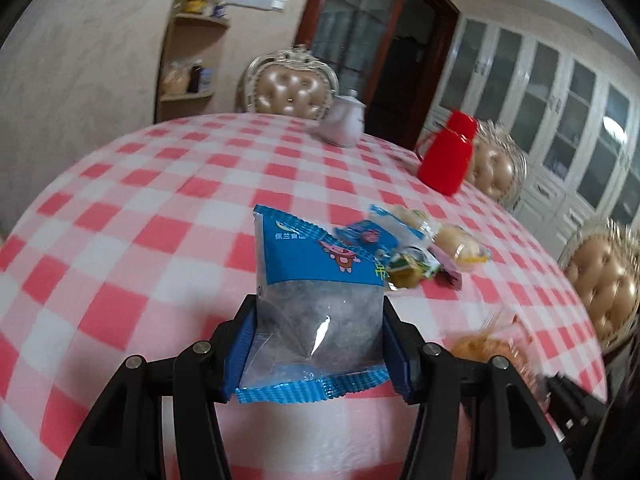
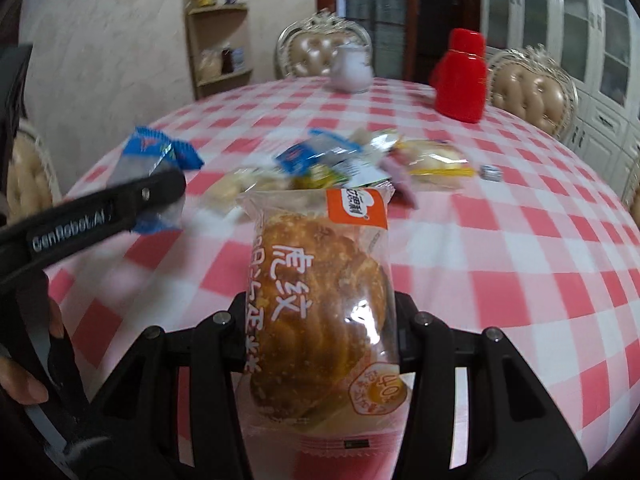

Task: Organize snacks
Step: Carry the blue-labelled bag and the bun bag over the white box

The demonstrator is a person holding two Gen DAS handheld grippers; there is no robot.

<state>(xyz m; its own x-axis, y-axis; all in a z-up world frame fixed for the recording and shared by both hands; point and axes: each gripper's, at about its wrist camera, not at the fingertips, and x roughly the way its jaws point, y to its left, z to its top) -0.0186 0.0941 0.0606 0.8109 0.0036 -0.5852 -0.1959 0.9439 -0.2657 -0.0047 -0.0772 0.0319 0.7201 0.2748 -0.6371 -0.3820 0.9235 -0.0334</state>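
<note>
Left gripper point(image 1: 320, 344) clamped on a blue-and-clear snack packet point(image 1: 316, 300), crimped ends, pale filling, held above the checked tablecloth point(image 1: 160, 200), nearer than the snack pile point(image 1: 408, 248); right gripper point(image 2: 320, 340) closed on a clear bread packet point(image 2: 320, 312), orange label, brown braided bun inside, likewise lifted, nearer than the pile. Red flask point(image 2: 460, 76) beyond the pile.

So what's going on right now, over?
Left gripper holding blue snack packet. Right gripper holding bread packet. Snack pile ahead, path clear.
</note>
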